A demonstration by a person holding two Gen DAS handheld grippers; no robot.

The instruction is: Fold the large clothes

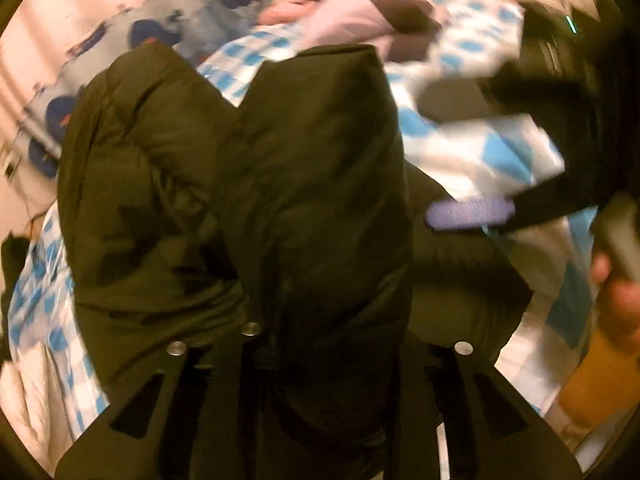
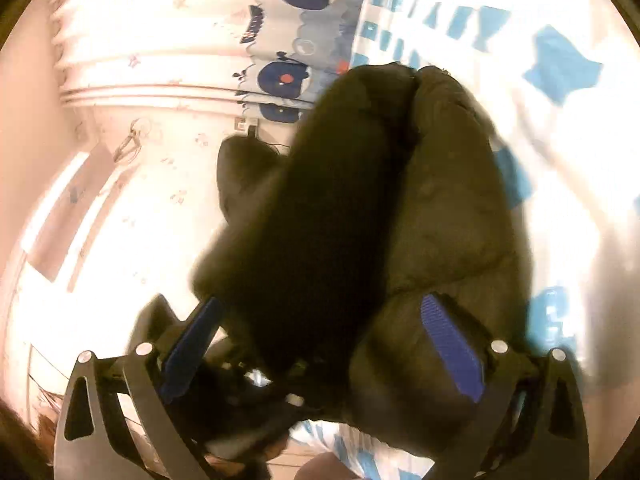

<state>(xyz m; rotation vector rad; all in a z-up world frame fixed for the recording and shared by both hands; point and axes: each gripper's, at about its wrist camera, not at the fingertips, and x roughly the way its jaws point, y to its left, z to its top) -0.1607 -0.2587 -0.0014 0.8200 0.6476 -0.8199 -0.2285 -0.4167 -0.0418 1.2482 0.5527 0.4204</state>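
Clearly the dark puffer jacket (image 1: pixel 256 184) is only partway through its folding: it is bunching into thick padded rolls rather than lying in a flat, squared stack, and it is sitting raised above the blue-and-white checked bedding (image 1: pixel 500 152) instead of resting spread out on it. In the left wrist view the left claw (image 1: pixel 320 344) is pinching a fold of the jacket, the padded fabric filling the narrow space between its fingers and hiding their tips. In the right wrist view the right claw (image 2: pixel 320 352) is standing wide apart, its blue pads (image 2: pixel 450 354) showing on either side while two bulky lobes of the jacket (image 2: pixel 400 208) are lying between them, pressing against the pads but not squeezed. The same right claw (image 1: pixel 472 213) is appearing blurred at the edge of the left view, near the jacket. Judging from this, at most a first gathering fold is forming; flattening, tucking the sleeves and laying the bundle down are all remaining. Behind the bed, a whale-print sheet (image 2: pixel 296 32) is hanging beside a pale wall (image 2: pixel 160 152), and other clothes (image 1: pixel 360 12) are lying heaped further back.
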